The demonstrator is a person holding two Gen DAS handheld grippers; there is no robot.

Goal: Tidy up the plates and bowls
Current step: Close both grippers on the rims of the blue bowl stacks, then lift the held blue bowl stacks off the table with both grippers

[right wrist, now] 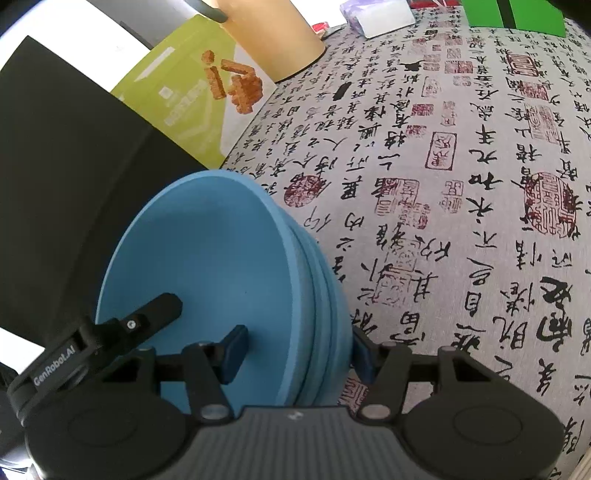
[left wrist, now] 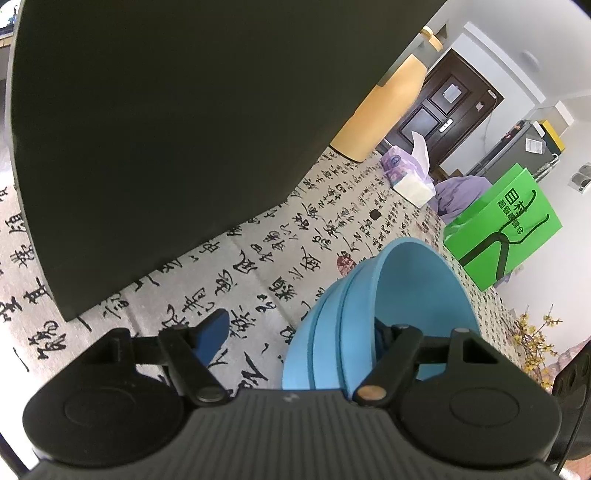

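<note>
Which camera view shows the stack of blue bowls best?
The right wrist view: the blue bowls show the whole inside and the stacked rims, between the right gripper fingers. The left wrist view shows the bowls more edge-on, partly hidden by the left gripper.

Blue bowls between my fingers

My left gripper (left wrist: 295, 338) straddles the stacked blue bowls (left wrist: 373, 314), tilted above the counter (left wrist: 258, 258).

1. The gripper body is hiding the bottom of the blue bowls (left wrist: 369, 295).
2. The bowl wall is covering most of the left gripper's right finger (left wrist: 382, 334).
3. The frame edge is cutting off the green bag (right wrist: 513, 13).
4. The black box (left wrist: 166, 129) is hiding the table behind it.
</note>
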